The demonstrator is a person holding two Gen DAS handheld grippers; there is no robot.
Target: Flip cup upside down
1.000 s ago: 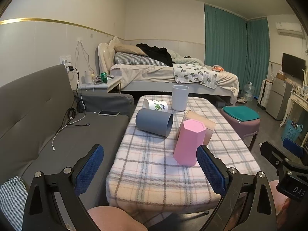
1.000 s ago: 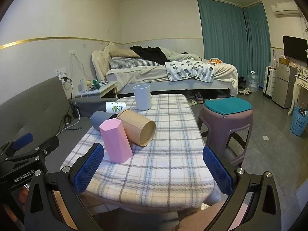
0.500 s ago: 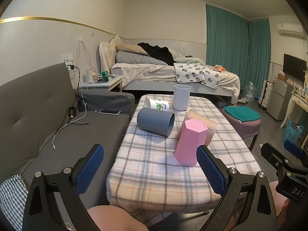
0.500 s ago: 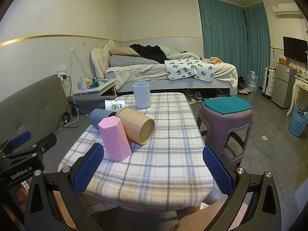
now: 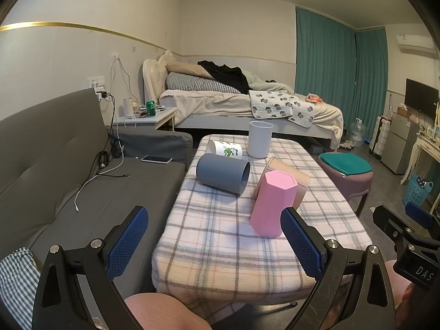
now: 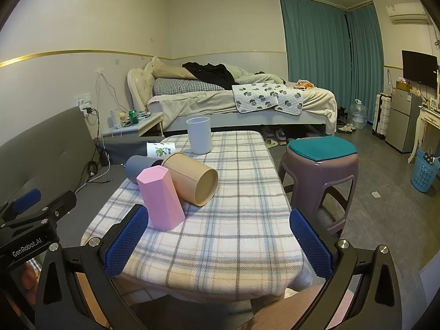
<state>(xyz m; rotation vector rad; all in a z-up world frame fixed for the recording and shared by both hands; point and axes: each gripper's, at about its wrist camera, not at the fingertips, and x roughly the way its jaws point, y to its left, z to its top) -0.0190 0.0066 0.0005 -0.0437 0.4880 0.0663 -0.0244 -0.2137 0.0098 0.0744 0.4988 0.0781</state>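
Your left gripper [image 5: 213, 243] hangs spread and empty at the table's [image 5: 220, 247] near edge. At eleven o'clock the grey cup [image 5: 222, 173] lies on its side; at one the pink cup [image 5: 273, 202] stands, seemingly mouth-down, so probably already flipped. Your right gripper [image 6: 217, 240] waits spread; the tan cup [image 6: 192, 177] lies at eleven, mouth toward you.

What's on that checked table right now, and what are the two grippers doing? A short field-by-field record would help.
table: checked cloth
pink cup: hexagonal, closed end up
tan cup: on its side, mouth toward camera
grey cup: on its side
printed cup: on its side
white cup: upright, mouth up
left gripper: open, holding nothing
right gripper: open, holding nothing
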